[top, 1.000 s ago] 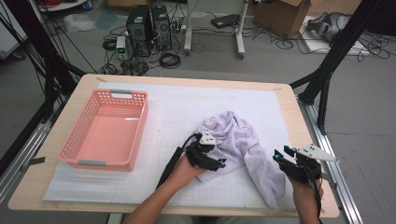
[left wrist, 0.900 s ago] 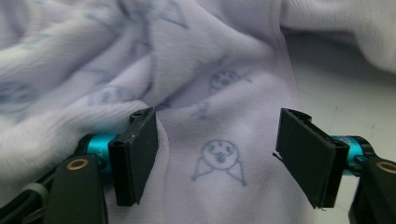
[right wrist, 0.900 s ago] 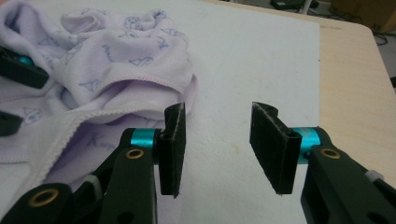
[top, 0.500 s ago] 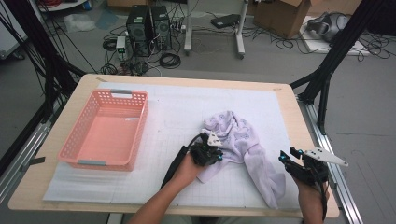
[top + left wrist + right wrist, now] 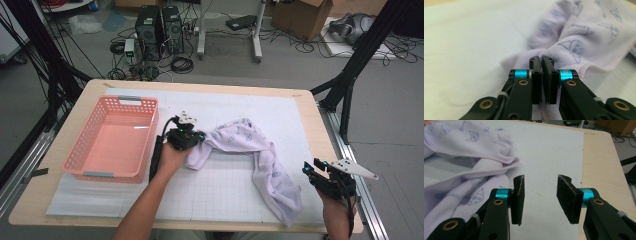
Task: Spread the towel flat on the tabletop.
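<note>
A pale lilac towel [image 5: 250,145] with small printed figures lies stretched across the white mat, its long end trailing toward the front right. My left gripper [image 5: 192,137] is at the towel's left end, close to the pink basket [image 5: 117,101]. In the left gripper view its jaws [image 5: 542,60] are pressed together with the towel's hemmed edge [image 5: 579,47] pinched at the tips. My right gripper [image 5: 312,172] hovers near the table's front right corner, just right of the towel's trailing end. It is open [image 5: 540,186] with bare mat between the jaws and the towel [image 5: 461,140] to its left.
The pink basket sits empty at the left of the white gridded mat [image 5: 220,190]. The wooden table edge [image 5: 325,135] runs close along the right gripper's side. Black frame posts, cables and computer cases stand on the floor beyond the table.
My left gripper has moved left and farther away, toward the basket, dragging the towel out from a bunched heap into a long strip. My right gripper has drifted slightly right and nearer.
</note>
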### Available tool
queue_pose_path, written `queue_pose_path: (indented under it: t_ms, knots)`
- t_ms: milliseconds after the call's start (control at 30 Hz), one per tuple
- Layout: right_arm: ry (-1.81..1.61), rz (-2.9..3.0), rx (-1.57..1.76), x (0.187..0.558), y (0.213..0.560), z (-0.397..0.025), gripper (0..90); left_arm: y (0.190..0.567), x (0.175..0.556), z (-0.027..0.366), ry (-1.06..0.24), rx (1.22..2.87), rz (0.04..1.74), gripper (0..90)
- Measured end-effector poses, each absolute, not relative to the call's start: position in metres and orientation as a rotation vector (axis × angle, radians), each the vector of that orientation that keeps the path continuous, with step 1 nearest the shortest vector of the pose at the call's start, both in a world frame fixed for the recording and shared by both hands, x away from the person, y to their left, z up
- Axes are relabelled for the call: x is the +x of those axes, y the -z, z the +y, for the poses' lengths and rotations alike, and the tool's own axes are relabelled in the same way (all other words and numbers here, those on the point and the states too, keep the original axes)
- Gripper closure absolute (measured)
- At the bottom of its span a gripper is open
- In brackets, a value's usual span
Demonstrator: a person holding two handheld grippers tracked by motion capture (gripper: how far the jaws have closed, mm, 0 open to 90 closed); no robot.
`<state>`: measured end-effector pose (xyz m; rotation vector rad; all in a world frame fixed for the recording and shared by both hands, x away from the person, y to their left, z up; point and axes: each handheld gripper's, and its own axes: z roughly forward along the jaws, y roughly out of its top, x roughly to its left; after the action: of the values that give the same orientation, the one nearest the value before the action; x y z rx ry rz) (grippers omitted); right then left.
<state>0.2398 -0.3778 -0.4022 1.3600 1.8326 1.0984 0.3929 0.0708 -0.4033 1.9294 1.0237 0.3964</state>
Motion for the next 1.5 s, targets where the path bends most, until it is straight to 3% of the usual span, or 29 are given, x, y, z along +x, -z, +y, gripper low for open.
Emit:
queue_pose_path:
  t_ms: [233,333,433,633,933,1233,1300,1400,1500]
  knots:
    - [-1.088,1.852,1.369,0.242,0.41,-0.376,57.8,0.403,0.41,0.093,-0.416,1.839,1.146,83.0]
    - [-1.092,1.852,1.372,0.244,0.411,-0.374,57.8,0.397,0.404,0.088,-0.41,1.832,1.116,60.3]
    - [-1.076,1.853,1.376,0.247,0.412,-0.372,58.0,0.389,0.397,0.079,-0.421,1.803,1.053,49.5]
    - [-1.079,1.858,1.373,0.247,0.416,-0.37,58.0,0.391,0.393,0.037,-0.393,1.867,0.913,43.8]
    - [-1.106,1.846,1.388,0.243,0.419,-0.375,58.0,0.413,0.401,-0.035,-0.339,2.031,0.831,36.5]
    - [-1.134,1.799,1.415,0.236,0.42,-0.389,57.6,0.431,0.403,-0.075,-0.447,2.131,0.808,37.1]
    - [-1.14,1.796,1.415,0.235,0.42,-0.389,57.6,0.432,0.401,-0.078,-0.522,2.159,0.797,47.1]
    - [-1.129,1.801,1.404,0.234,0.419,-0.39,57.4,0.426,0.402,-0.069,-0.498,2.137,0.806,73.5]
    - [-1.132,1.79,1.41,0.233,0.419,-0.393,57.1,0.414,0.401,-0.051,-0.417,2.084,0.816,76.6]
